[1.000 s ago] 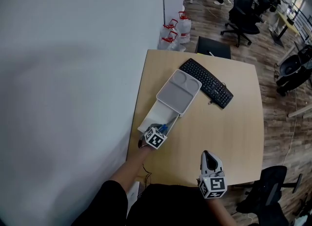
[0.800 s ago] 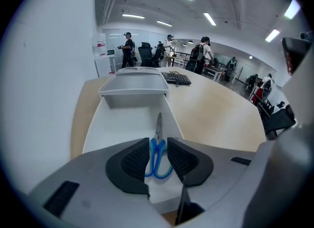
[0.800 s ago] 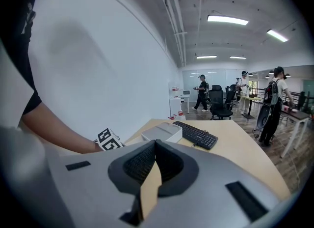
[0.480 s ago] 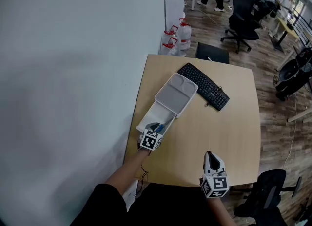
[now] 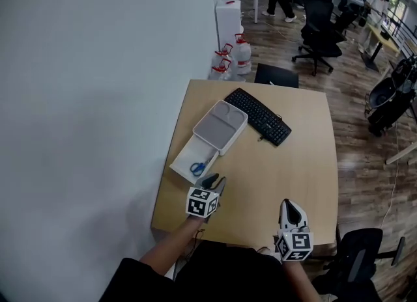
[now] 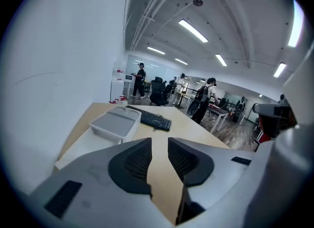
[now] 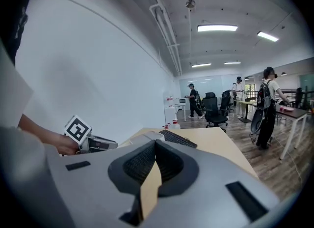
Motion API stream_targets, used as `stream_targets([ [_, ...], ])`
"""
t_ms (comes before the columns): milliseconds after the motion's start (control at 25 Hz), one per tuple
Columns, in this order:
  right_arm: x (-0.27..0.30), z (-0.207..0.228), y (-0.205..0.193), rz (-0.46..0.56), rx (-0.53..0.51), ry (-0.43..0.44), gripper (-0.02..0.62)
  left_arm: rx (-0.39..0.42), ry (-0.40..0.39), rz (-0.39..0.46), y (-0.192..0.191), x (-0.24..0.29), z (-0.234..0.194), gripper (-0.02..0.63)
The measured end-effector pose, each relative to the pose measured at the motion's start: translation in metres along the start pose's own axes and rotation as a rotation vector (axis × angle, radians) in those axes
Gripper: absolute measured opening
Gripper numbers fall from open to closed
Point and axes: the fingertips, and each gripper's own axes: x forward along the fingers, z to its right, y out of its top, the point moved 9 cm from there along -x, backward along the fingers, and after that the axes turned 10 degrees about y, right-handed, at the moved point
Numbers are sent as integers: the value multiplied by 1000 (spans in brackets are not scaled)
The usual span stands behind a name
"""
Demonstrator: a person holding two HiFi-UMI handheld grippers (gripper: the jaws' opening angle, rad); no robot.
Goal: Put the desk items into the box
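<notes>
Desk (image 5: 287, 164): pale wood, set against a white wall.

Box (image 5: 179, 166): white, on the desk's left part near the wall edge. A grey-white lid (image 5: 219, 127) lies across its far end, leaving the near end uncovered.

Scissors (image 5: 199, 168): blue-handled, lying flat inside the uncovered near end of the box.

Keyboard (image 5: 257, 116): black, on the desk just beyond the lid and to its right, set at an angle. Not in the box.

Left gripper (image 5: 213, 181): held above the desk just near of the box's open end, pointing toward it, clear of box and scissors. The left gripper view shows the jaws standing a narrow gap apart, bare desk showing through the gap and nothing between them.

Right gripper (image 5: 289, 204): held over the desk's near edge, well to the right of the box. The right gripper view shows its jaws closed together at the tips, gripping nothing.

Background: office floor with black chairs, water bottles beside the desk's far corner, and people standing farther back.
</notes>
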Motion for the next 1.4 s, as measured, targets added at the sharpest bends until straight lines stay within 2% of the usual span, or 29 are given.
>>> stream_targets([
  [200,-47,43,-8,6,4,-11,60,-49,-16,96,2,-33,86,50],
  [400,-97,81,-17,16,1,-10,60,-104,-1,170,1,-68,170,26],
  [720,-143,104,-40,8,-47,95,60,-105,85,271,-27,-106,268,23],
  [880,-154,103,-45,8,-59,125,60,-128,98,313,-40,-121,287,23],
  [1280,-169,93,-33,44,-91,124,60,-49,136,363,-31,-141,285,23],
  [1400,-170,92,-30,46,-98,120,60,-62,126,348,-34,-138,284,23],
])
